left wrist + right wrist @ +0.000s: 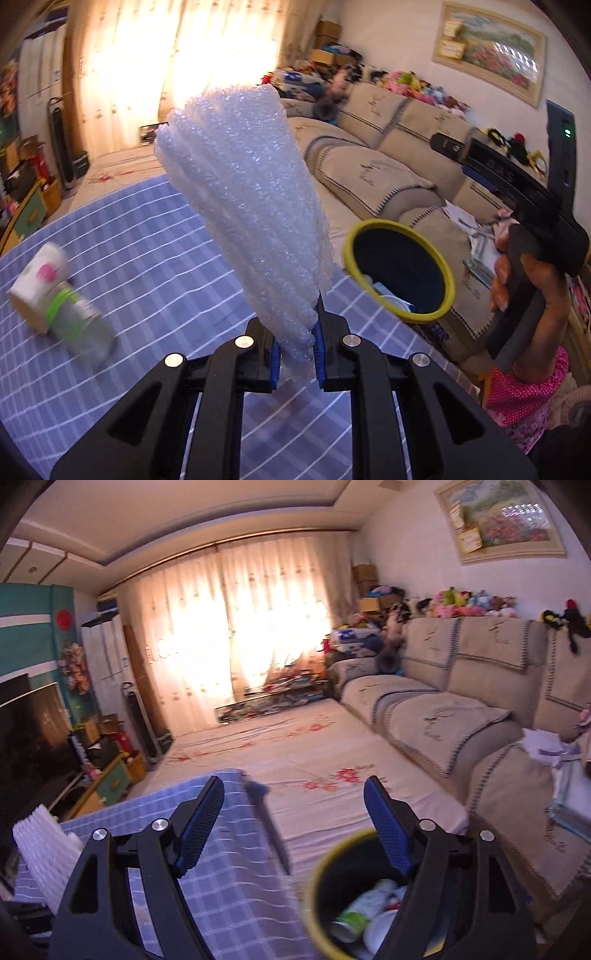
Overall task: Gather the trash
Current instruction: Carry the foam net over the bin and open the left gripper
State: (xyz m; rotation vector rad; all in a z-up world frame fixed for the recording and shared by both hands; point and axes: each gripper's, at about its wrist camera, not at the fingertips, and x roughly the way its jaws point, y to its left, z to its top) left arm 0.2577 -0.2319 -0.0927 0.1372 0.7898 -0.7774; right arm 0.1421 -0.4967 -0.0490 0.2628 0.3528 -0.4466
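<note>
My left gripper (297, 352) is shut on a bunched white bubble-wrap sheet (243, 206) and holds it up above the blue checked table (129, 236). The bubble wrap also shows at the left edge of the right wrist view (44, 853). A yellow-rimmed black bin (400, 271) stands off the table's right edge, with trash inside (365, 912). My right gripper (295, 827) is open and empty above the bin (314, 882); its body shows in the left wrist view (517, 192). A flowered paper cup (40, 280) and a green-banded can (79, 325) lie on the table at the left.
A beige sofa (461, 709) runs along the right, with papers (550, 753) on its near seat. A cream flowered floor cover (295, 746) lies beyond the table. A TV and cabinet (33, 731) stand at the left.
</note>
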